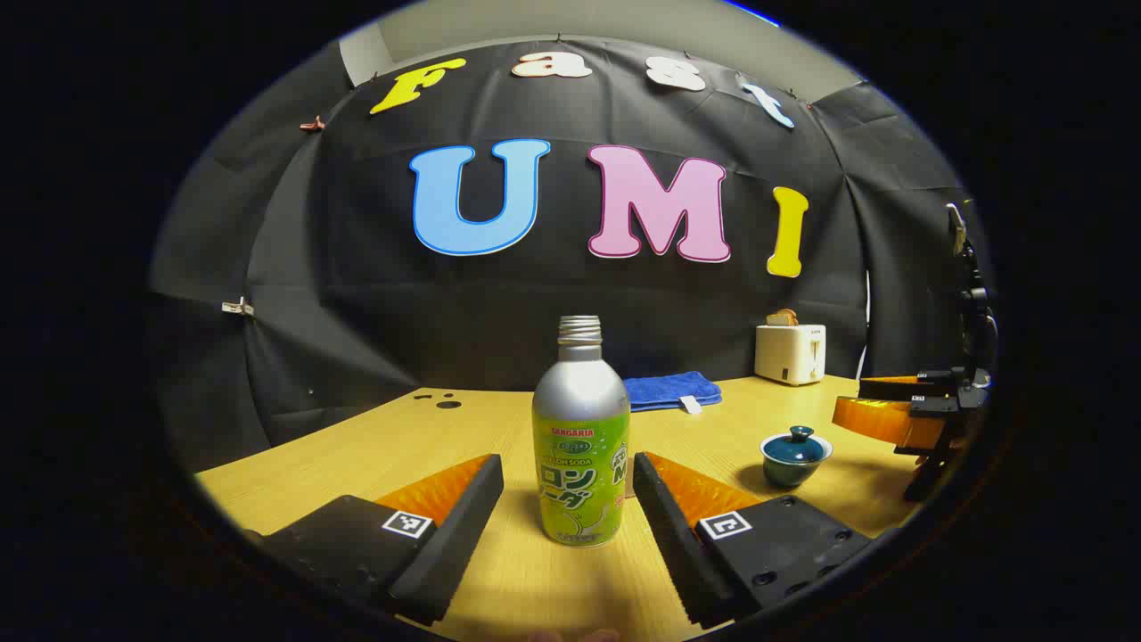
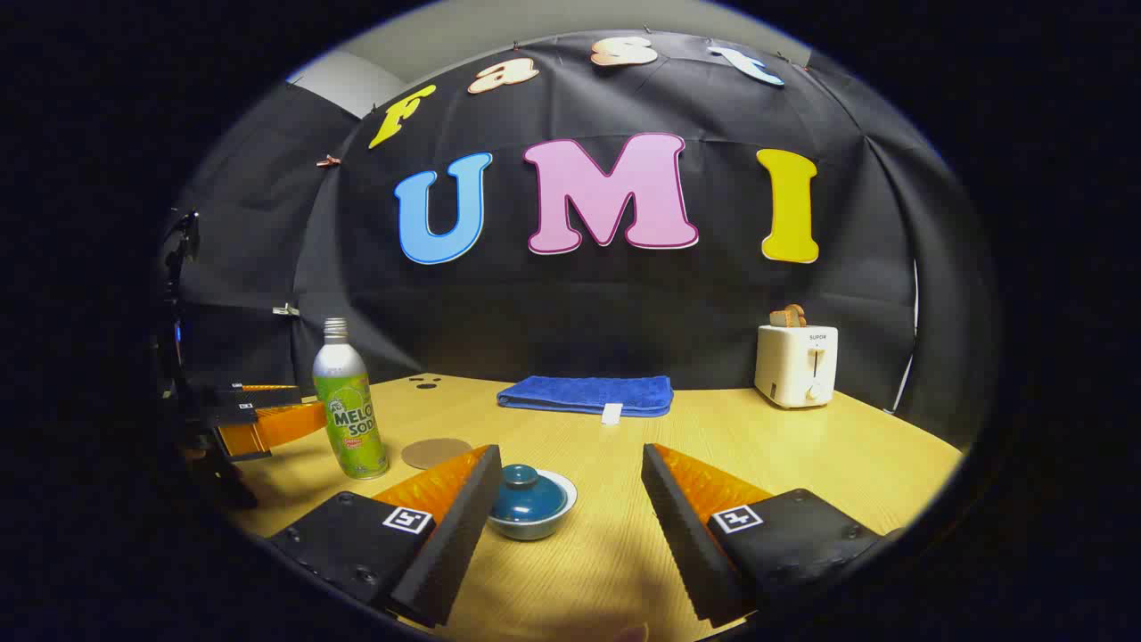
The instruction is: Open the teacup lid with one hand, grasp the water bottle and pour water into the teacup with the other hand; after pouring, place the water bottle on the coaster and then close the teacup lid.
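The small dark-teal ceramic teacup (image 2: pixel 531 506) with its knobbed lid (image 2: pixel 524 489) still on is seen on the pale wooden table (image 2: pixel 802 446), framed between the spread fingers of the right gripper (image 2: pixel 566 504), untouched. To the teacup's left a round brown coaster (image 2: pixel 435 452) lies, and beyond it stands the capless silver-and-green metal soda bottle (image 1: pixel 580 446), bracketed without contact by the open left gripper (image 1: pixel 568 504). The lid is best taken squarely by its knob; the bottle gripped at mid-body and kept upright.
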A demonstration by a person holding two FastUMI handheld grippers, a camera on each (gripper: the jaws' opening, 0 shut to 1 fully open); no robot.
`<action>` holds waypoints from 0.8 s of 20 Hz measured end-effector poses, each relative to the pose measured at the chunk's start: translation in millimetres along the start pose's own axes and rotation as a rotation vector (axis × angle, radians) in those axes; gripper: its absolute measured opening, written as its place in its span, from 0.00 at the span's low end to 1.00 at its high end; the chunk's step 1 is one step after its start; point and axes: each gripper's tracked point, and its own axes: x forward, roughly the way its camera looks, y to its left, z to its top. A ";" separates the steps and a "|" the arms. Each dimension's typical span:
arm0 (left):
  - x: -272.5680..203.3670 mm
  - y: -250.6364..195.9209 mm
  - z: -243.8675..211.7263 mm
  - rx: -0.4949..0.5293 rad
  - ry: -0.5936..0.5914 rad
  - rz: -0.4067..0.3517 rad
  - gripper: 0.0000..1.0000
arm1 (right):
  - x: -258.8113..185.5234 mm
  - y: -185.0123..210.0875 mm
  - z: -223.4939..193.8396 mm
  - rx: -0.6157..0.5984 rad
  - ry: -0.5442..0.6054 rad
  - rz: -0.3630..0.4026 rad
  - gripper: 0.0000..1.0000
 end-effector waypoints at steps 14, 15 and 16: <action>1.1 -0.7 0.2 0.001 -0.001 0.001 0.93 | 0.3 0.0 0.3 0.001 0.001 0.001 0.98; 1.2 -0.8 0.7 0.001 -0.001 0.001 0.93 | 0.3 -0.6 0.4 0.001 0.000 0.001 0.98; 1.2 -0.9 0.4 0.001 -0.001 0.001 0.93 | 0.2 1.1 0.2 0.002 0.001 0.011 0.98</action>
